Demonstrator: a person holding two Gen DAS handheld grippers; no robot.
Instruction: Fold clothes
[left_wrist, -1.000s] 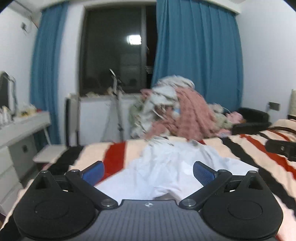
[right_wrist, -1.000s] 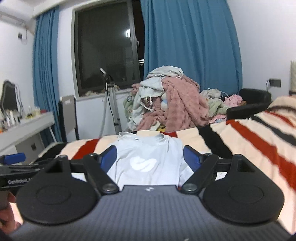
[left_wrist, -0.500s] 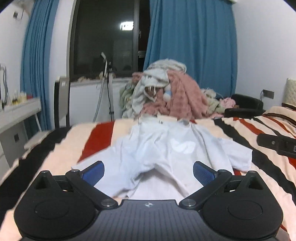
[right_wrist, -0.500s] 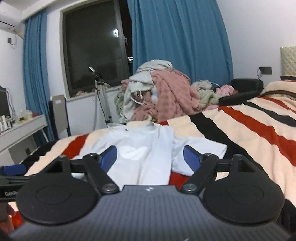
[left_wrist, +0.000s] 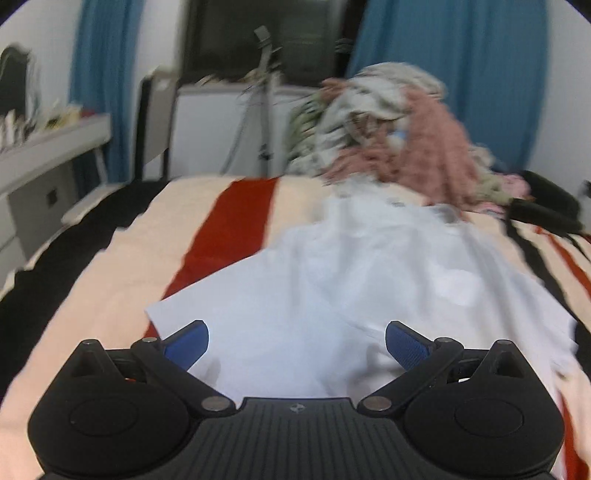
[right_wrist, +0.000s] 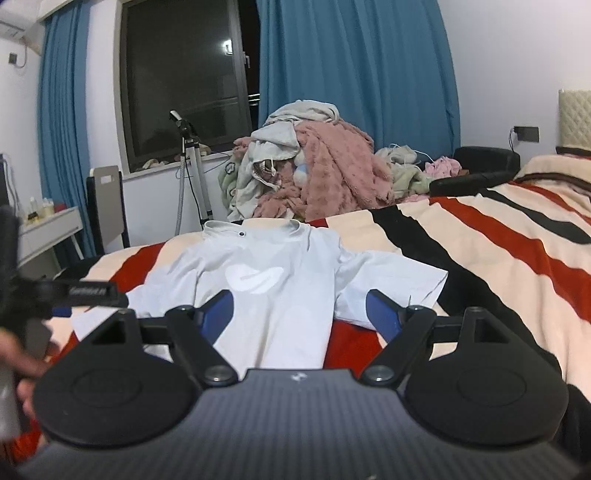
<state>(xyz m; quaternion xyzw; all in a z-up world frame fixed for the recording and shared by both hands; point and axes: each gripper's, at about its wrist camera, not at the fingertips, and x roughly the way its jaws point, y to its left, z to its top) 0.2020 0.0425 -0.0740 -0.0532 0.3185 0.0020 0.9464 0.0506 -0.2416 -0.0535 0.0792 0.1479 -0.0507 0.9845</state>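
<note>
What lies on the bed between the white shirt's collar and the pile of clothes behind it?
In the right wrist view, only a narrow strip of striped blanket separates the white shirt from the pile of clothes.

Bed (right_wrist: 498, 236) lies open right of the white shirt (right_wrist: 273, 295) and along its left stripes (left_wrist: 122, 258), but the clothes heap (right_wrist: 314, 166) blocks the far edge, tripod (right_wrist: 192, 155) and chair (right_wrist: 105, 206) stand beyond, and the left gripper (right_wrist: 59, 295) crowds the near-left.

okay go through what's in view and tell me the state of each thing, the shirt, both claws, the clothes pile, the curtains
White shirt: spread flat on the striped bed, front up, not folded.
Left claw: open, empty, over the shirt's sleeve.
Right claw: open, empty.
Clothes pile: heaped, unfolded.
Curtains: drawn apart.
</note>
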